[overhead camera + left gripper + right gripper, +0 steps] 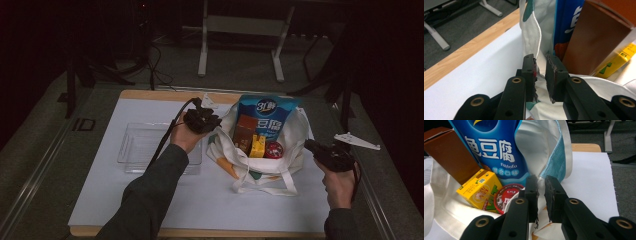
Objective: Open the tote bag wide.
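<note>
Far left on the white-covered wooden counter (150, 200): a clear shallow plastic tray (137, 145), apart from the work.

Next, the left tongs (541, 60), nearly pressed together, pinching the left rim of the white cloth tote bag (295, 145) with teal and orange print. Fabric edge caught between the pads in the left gripper view; a narrow gap showing above it, so a thin grip on a fold, not a deep bite.

Middle: the bag itself, lying open near the counter's centre, mouth toward the person. Inside, from left: a brown cardboard box (244, 131), a yellow drink carton (258, 146), a tall blue snack pouch with white lettering (267, 117) propped behind, and a round red candy tin (274, 149) low at the front.

Right: the right tongs (541, 180), likewise almost closed on the bag's right rim, cloth held between the pads just beside the blue pouch.

Likely step: spreading or lifting the bag's mouth by both rims. Best done by keeping both pinches firm on the hem rather than a single loose layer, pulling outward evenly and level, without jerking. Risks: thin cloth slipping from one side, the tall pouch tipping forward, the tin rolling out of the mouth.
</note>
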Demonstrator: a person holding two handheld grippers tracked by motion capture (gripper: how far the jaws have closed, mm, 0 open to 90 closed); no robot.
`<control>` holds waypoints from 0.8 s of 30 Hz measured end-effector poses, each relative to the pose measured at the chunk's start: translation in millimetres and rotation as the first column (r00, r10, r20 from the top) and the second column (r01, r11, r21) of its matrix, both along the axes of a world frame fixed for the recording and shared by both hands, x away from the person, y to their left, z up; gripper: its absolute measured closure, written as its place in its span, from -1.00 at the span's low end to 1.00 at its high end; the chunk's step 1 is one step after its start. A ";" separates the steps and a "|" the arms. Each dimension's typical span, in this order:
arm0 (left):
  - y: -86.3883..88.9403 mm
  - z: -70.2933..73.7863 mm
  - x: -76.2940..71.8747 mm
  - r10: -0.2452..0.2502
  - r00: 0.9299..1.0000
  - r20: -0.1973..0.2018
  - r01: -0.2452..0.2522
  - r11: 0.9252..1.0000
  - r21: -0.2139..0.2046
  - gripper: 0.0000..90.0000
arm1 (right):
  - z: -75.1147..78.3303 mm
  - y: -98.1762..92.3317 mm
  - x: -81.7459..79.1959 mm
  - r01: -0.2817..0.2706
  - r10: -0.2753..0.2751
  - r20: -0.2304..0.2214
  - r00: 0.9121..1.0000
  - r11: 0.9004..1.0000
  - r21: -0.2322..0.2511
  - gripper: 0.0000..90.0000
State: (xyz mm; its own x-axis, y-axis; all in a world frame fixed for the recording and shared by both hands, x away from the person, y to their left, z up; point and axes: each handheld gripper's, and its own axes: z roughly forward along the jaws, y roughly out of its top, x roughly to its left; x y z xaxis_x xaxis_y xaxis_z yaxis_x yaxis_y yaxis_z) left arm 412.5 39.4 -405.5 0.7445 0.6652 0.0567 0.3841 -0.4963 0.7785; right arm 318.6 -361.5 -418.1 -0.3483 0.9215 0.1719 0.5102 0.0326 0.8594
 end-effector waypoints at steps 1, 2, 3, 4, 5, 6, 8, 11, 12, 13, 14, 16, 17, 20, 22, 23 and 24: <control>-0.9 -1.5 0.9 0.003 1.000 -0.003 -0.003 1.000 0.003 0.73 | -0.5 0.7 1.4 -0.001 0.001 -0.002 1.000 1.000 -0.001 0.79; -1.8 -3.0 1.8 0.005 1.000 -0.006 -0.005 1.000 0.009 0.74 | -1.1 1.4 3.1 0.000 0.000 -0.002 1.000 1.000 -0.005 0.80; -3.0 -4.8 2.6 0.007 1.000 -0.008 -0.007 1.000 0.011 0.74 | -1.9 2.7 4.7 0.000 0.000 -0.011 1.000 1.000 -0.011 0.83; -4.2 -6.7 3.1 0.008 1.000 -0.013 -0.008 1.000 0.017 0.74 | -3.6 4.2 6.7 -0.003 0.003 -0.018 1.000 1.000 -0.021 0.88; -5.2 -8.9 3.6 0.006 1.000 -0.017 -0.006 1.000 0.024 0.74 | -5.9 6.2 8.6 -0.005 0.004 -0.030 1.000 1.000 -0.030 0.88; -6.7 -11.6 3.6 0.008 1.000 -0.019 -0.007 1.000 0.030 0.74 | -8.8 8.0 10.6 -0.008 0.007 -0.039 0.999 0.999 -0.034 0.88; -9.6 -16.8 3.4 0.004 1.000 -0.027 -0.003 0.999 0.047 0.74 | -16.3 11.5 14.6 -0.009 0.006 -0.059 0.998 0.999 -0.041 0.86; -12.9 -23.8 4.2 0.001 0.999 -0.039 0.002 0.998 0.069 0.74 | -27.6 14.7 19.5 -0.006 0.003 -0.087 0.996 0.999 -0.035 0.86; -12.9 -23.8 4.2 0.001 0.999 -0.039 0.002 0.998 0.069 0.74 | -27.6 14.7 19.5 -0.006 0.003 -0.087 0.996 0.999 -0.035 0.86; -15.7 -28.3 4.8 -0.001 0.999 -0.047 0.005 0.996 0.089 0.74 | -30.8 15.6 20.6 -0.003 0.000 -0.095 0.995 1.000 -0.031 0.86; -16.6 -29.6 4.9 -0.001 0.999 -0.047 0.005 0.996 0.092 0.74 | -36.2 16.8 23.0 -0.003 0.000 -0.106 0.994 0.999 -0.032 0.86; -19.1 -33.5 5.9 0.000 0.999 -0.053 0.006 0.994 0.110 0.74 | -40.1 18.6 25.1 -0.002 -0.002 -0.122 0.993 0.999 -0.034 0.86; -19.9 -35.1 6.5 0.001 0.998 -0.057 0.005 0.994 0.110 0.74 | -42.0 19.6 26.2 -0.004 -0.001 -0.126 0.992 0.999 -0.038 0.86; -22.0 -39.1 9.0 0.006 0.997 -0.071 0.002 0.993 0.117 0.74 | -53.0 23.8 31.2 -0.003 -0.004 -0.156 0.988 0.999 -0.040 0.87; -22.8 -40.4 9.6 0.008 0.997 -0.073 0.002 0.992 0.127 0.75 | -58.6 25.2 33.2 -0.002 -0.006 -0.169 0.986 0.999 -0.042 0.89; -23.3 -41.4 10.1 0.009 0.997 -0.074 0.001 0.991 0.130 0.75 | -58.6 25.2 33.2 -0.002 -0.006 -0.169 0.986 0.999 -0.042 0.89; -24.4 -44.0 11.2 0.011 0.997 -0.079 0.000 0.990 0.144 0.75 | -64.1 25.8 34.9 -0.002 -0.008 -0.190 0.982 0.999 -0.048 0.90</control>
